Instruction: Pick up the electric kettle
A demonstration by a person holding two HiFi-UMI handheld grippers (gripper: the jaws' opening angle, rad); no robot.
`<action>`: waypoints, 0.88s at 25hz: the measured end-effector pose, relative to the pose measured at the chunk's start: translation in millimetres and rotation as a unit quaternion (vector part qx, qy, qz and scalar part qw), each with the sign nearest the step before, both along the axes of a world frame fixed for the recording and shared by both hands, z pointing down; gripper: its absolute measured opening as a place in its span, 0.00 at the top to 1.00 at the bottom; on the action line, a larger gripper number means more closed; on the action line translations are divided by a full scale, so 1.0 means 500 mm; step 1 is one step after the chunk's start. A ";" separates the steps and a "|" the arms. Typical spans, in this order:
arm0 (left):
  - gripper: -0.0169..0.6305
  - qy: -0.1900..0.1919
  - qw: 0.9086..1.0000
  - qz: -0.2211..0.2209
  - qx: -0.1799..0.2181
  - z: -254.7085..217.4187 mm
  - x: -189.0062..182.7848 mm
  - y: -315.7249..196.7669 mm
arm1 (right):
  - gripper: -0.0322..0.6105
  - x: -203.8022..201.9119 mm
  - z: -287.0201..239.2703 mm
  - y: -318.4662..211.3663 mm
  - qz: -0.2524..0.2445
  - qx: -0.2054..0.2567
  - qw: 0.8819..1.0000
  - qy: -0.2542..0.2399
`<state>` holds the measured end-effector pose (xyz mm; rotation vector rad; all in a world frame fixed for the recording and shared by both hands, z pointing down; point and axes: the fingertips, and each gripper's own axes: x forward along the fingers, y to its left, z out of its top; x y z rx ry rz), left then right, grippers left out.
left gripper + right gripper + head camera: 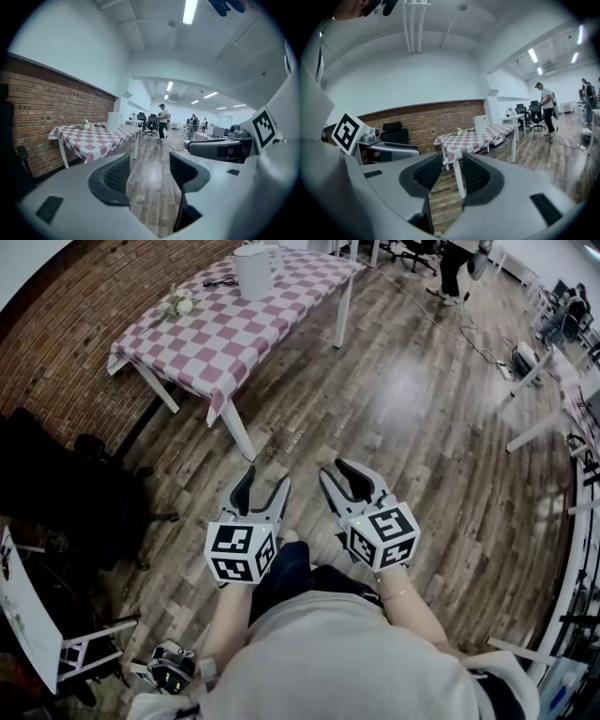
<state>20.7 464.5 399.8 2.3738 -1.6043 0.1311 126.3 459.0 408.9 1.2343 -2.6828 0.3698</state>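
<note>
White cylindrical kettle (255, 270) on checked tablecloth (217, 334), wood-plank floor (403, 399), left gripper (265, 482) and right gripper (336, 472) part-open, empty.

I have the table (234, 334) ahead and to my left, standing just beside the brick wall (75, 352). The electric kettle (255, 270) sits on the table's far end, and a bunch of flowers (177, 306) lies on its wall-side edge, nearer to me. My left gripper (265, 479) and right gripper (333, 468) hang side by side over the floor (403, 409), well short of the table. A chair (56, 484) stands to my left by the wall, and a person (459, 268) is beyond the table, far right.
</note>
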 end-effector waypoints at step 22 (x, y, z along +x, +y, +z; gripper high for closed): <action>0.55 0.011 0.999 0.037 0.017 -0.026 -0.080 -0.446 | 0.71 -0.082 -0.009 -0.409 0.030 0.007 0.999 0.013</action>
